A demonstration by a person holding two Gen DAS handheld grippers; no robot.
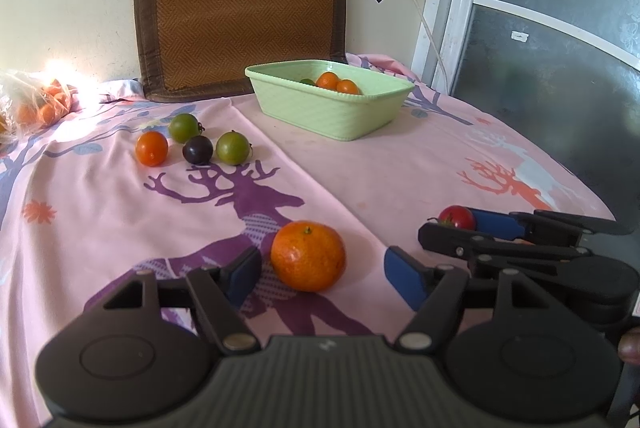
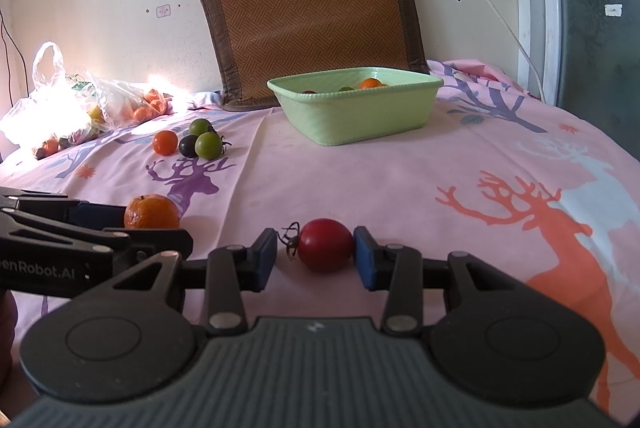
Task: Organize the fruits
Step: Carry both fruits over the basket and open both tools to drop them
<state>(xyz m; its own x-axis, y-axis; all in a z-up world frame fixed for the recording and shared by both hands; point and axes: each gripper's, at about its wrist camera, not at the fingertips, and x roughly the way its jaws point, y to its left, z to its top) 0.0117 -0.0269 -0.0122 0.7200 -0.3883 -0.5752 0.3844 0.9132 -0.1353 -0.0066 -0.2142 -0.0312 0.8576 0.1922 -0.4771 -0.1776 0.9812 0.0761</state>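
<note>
2 tools are down low over the pink deer-print cloth [image 1: 100,228] on the bench. Far left, a clear plastic bag [image 2: 72,108] of fruit sits in bright glare against the wall. Next along, a cluster of 4 small fruits lies together on the cloth: an orange tomato [image 1: 151,148], 2 green tomatoes [image 1: 183,127] [image 1: 232,147] and a dark purple one [image 1: 197,149] tucked between them. Nearer the camera, the left tool [image 1: 320,278] stands wide, its blue pads on either side of the big orange mandarin [image 1: 308,256], which rests on the cloth; the left pad is close to the peel, the right pad well apart from it. Behind, a woven brown mat [image 1: 240,4] leans on the wall, and in front of it the pale green basket [image 1: 332,108] already holds 2 orange fruits and something green. Over to the right, the right tool [image 2: 316,254] brackets the red tomato [image 2: 325,245] lying on the cloth: the right pad is touching or just beside its skin, the left pad apart, beside the stem. Jaws there are narrow but not clamped.
</note>
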